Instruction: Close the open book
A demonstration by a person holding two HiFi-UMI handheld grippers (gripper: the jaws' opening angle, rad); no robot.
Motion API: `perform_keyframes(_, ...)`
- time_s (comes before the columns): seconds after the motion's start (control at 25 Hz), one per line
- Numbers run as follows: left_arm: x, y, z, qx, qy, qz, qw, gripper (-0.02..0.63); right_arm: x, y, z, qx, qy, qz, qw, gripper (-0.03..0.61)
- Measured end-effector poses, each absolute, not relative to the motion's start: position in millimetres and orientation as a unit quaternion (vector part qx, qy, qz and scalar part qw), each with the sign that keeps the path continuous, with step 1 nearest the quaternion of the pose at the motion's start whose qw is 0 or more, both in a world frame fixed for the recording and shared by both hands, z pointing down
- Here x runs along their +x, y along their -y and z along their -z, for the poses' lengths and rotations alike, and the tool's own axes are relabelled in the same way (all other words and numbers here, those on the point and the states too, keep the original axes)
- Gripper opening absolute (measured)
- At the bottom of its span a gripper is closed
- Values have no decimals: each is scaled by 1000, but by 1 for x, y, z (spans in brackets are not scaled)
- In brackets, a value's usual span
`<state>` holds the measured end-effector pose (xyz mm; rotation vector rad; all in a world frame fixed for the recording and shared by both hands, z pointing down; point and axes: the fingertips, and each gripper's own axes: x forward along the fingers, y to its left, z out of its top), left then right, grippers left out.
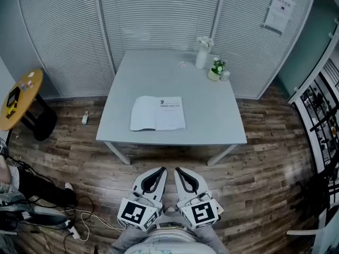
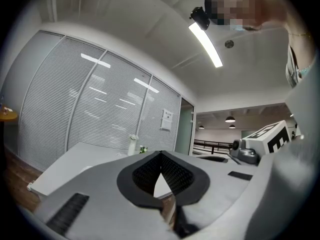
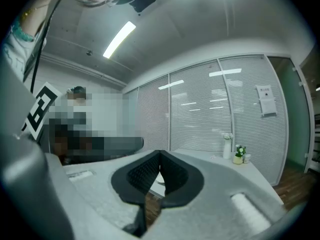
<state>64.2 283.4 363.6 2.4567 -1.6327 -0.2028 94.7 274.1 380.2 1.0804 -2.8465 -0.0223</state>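
– Both grippers closed, then? I see the left gripper and the right gripper side by side close to your body, jaws pressed together, nothing in either.

– Right, both empty and shut, pointing level towards the table. They sit well short of it, over the wooden floor.

– And the book?

– Lying flat and open on the table, towards the near edge and a little left of centre. The left-hand page looks blank and the right-hand one carries print. The spine runs away from us.

– So how would you go about it?

– I judge this to be the reach and nothing more; the book is untouched. Come in low and level, and pick a side early. The right gripper to the outer edge of the right-hand page seems natural, since that edge faces bare tabletop. Either part the jaws before arriving, or use the closed tip as a wedge under the cover's edge.

– Risks?

– Thin paper. Catch only a leaf or two and it will probably crease instead of the whole half turning. The other gripper can rest on the left half so the book doesn't slide. The vase and the plant pot stand at the far right of the table, well apart from the book, so they shouldn't interfere.
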Motion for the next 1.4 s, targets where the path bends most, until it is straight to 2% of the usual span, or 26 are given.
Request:
perform_keyframes(0.68, -9, -98, -377, 861, 494, 63, 105, -2, 14, -97, -393, 394, 917, 8, 60, 2)
perform_keyframes(1.08, -66, -47, -398, 855, 506, 41, 109, -2, -23, -43, -411, 406, 911, 3, 73, 2)
perform_keyframes(1.4, -77, -18, -409, 848, 515, 37, 122, -2, -34, -12, -427, 389, 916, -20, 97, 2)
